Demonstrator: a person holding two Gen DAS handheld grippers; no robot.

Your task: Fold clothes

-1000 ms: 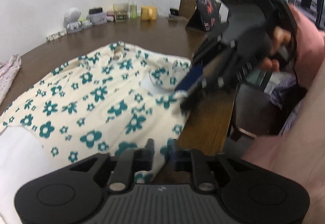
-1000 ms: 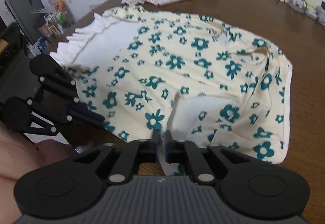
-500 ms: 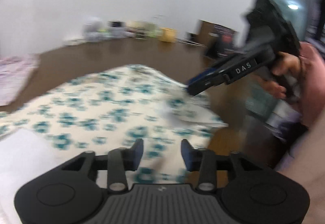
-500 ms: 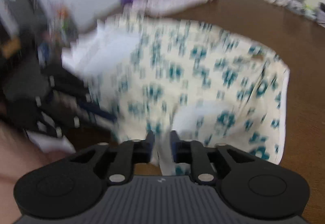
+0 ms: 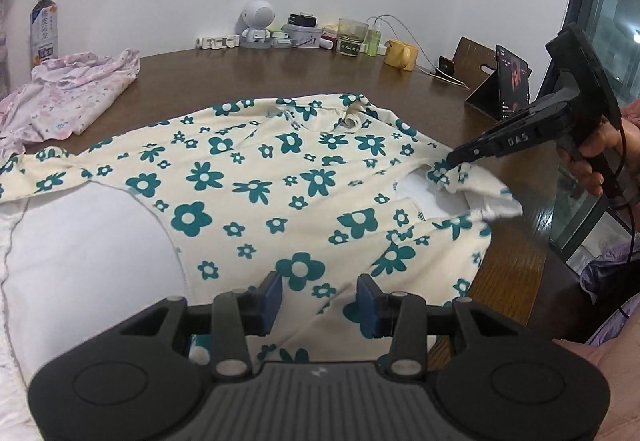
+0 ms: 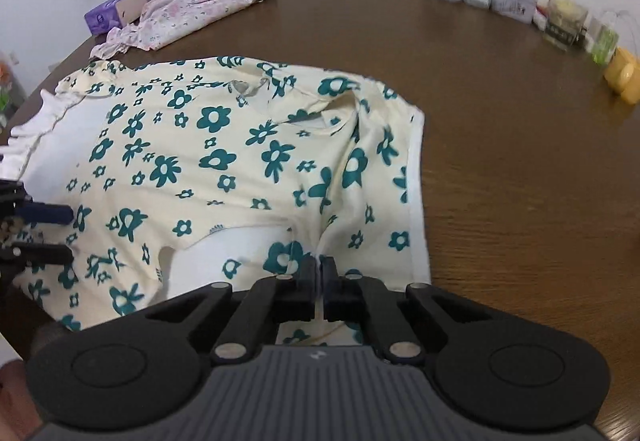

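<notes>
Our flowery top (image 5: 256, 193) lies spread out on the brown table (image 6: 500, 145). We will say where everything is by the flowery top. Its near edge hangs a little over the table's edge, by us.

Our right tongs (image 6: 319, 273) are pinched tight on a bit of cloth at the near right part of the top. In the left view we see them (image 5: 450, 166) lifting that bit up, so a floppy flap (image 5: 480, 189) droops under them. Our left tongs (image 5: 318, 295) are wide apart, just over the near edge of the top, and hold nothing.

What could go wrong? We only have a small pinch of cloth. If we pull fast, it could slip out, and the flap would fall in a messy lump.

Only one side is held. If we pull it over now, we think the whole top could slide along the table, because nothing keeps the other side down. Then the fold would come out crooked.

The far part of the top is bumpy near the neck. If we fold over those bumps, we may press wrinkles in.

The pink clothes (image 5: 72, 97) sit beyond the far left corner of the top. The yellow cup (image 5: 400, 54) and other small things stand well past its far edge. A big swing could knock them.
</notes>
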